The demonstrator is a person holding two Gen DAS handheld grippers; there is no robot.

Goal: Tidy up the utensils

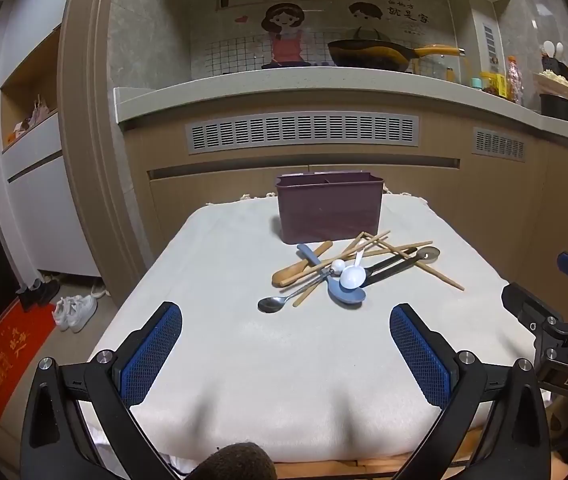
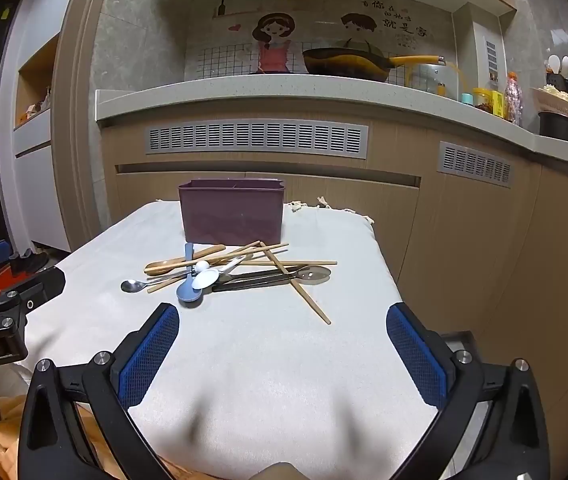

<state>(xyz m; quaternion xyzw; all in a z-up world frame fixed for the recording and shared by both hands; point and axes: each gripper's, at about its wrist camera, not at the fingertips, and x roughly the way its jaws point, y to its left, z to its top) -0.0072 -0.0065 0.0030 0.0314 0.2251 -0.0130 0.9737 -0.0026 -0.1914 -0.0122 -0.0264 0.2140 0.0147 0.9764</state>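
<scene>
Left wrist view, utensil pile (image 1: 348, 272): wooden chopsticks, wooden spoon, metal spoon (image 1: 270, 305), blue spoon (image 1: 346, 295), white spoon (image 1: 353, 278) and a black-handled tool lie crossed over one another on the cloth-covered table (image 1: 220, 344), just in front of the purple caddy (image 1: 330, 208)
Left wrist view, left tongs (image 1: 286, 354): spread wide apart, holding nothing; low over the near part of the table, aimed level at the pile, well short of it
Left wrist view, risk: the pieces overlap, so closing on one could likely drag or flick its neighbours; the soft cloth may bunch under the tips
Right wrist view, right tongs (image 2: 283, 354): also wide apart and empty; hovering near the table's front edge, pointed at the pile; the left tool's body shows at the far left
Right wrist view, caddy: upright at the back of the table, divided inside, seemingly nothing in it yet
Right wrist view, risk: one chopstick (image 2: 296, 284) juts toward the right edge; a nudge might roll it off; a thin stick lying flat may slip from the pads
</scene>
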